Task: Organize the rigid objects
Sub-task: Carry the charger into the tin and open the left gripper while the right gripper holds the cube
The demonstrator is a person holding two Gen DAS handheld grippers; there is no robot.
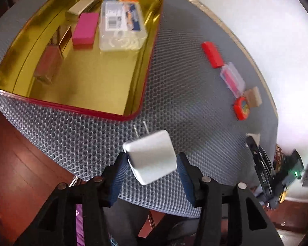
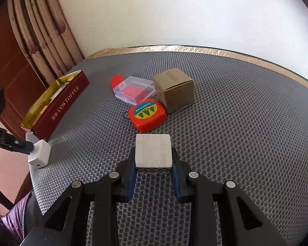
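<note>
Left hand-held gripper (image 1: 152, 170) has the white charger (image 1: 151, 156) between its blue pads (image 1: 118, 181), but I cannot tell if the pads press on it: in the left wrist view a narrow gap seems to show at the right pad, and the charger sits tilted, its two metal prongs pointing toward the gold tin (image 1: 133, 94). The charger is just in front of the near corner of the tin, low over the grey mat of the bench (image 1: 184, 86). The right hand-held gripper (image 2: 154, 165) is clenched on a pale wooden cube (image 2: 153, 150) with a zigzag pattern on its lower face, well apart from the tin, on the side where a red tape measure (image 2: 146, 115), a brown cardboard box (image 2: 174, 90), a clear plastic case (image 2: 133, 91) and a red block (image 2: 116, 81) lie. The risk I see is on the left: if the grip is loose and off-centre, the charger can rotate or slip out when it is carried over the red rim, and its prongs may catch on the tin wall. The tin already holds a pink box (image 1: 85, 28) and a clear container (image 1: 122, 25), so a careless drop can knock them. The left tool points steeply down at the mat; the right one looks down more gently.
</note>
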